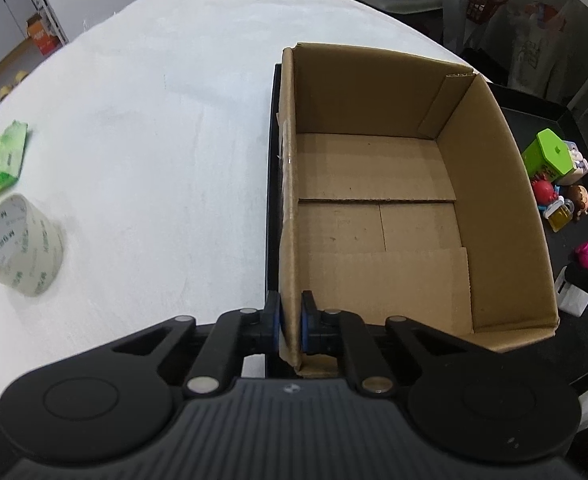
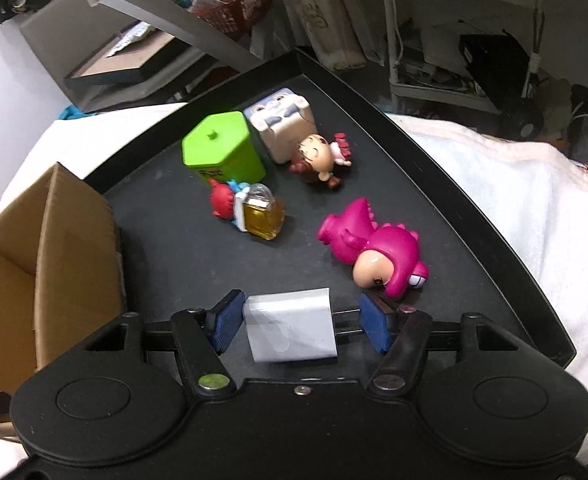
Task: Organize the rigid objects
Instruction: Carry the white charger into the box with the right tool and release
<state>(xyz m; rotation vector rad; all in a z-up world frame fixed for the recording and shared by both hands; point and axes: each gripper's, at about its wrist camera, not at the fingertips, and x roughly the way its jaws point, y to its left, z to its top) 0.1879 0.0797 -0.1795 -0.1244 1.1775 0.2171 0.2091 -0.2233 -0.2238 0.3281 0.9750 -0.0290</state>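
**Tray and box stock, both grippers engaged**

White cloth (image 1: 165, 120) covers the table; on it we list a black tray (image 2: 434, 152) carrying the goods and an open cardboard box (image 1: 374, 200), empty inside.

Item 1. Our left gripper (image 1: 290, 326) is clamped tight on the box's left wall, one blue pad on each face of the cardboard, near the box's 7 o'clock corner.

Item 2. Our right gripper (image 2: 302, 328) stands partly open around a white block (image 2: 291, 328) resting on the tray. We see the left pad at or almost at the block's edge, the right pad clearly apart from it, so nothing is gripped.

Item 3. At 1 o'clock from the block, just beside the right pad: a pink dinosaur figure (image 2: 378, 248) lying on its side.

Item 4. At 12 o'clock: a yellow padlock (image 2: 261, 216) touching a red figure (image 2: 221, 200).

Item 5. Beyond those: a green container (image 2: 221, 148), a white cube toy (image 2: 281, 124) and a brown-haired doll (image 2: 318, 158), clustered together.

Item 6. On the cloth, at 9 o'clock from the box: a tape roll (image 1: 21, 244) and a green packet (image 1: 1, 160).
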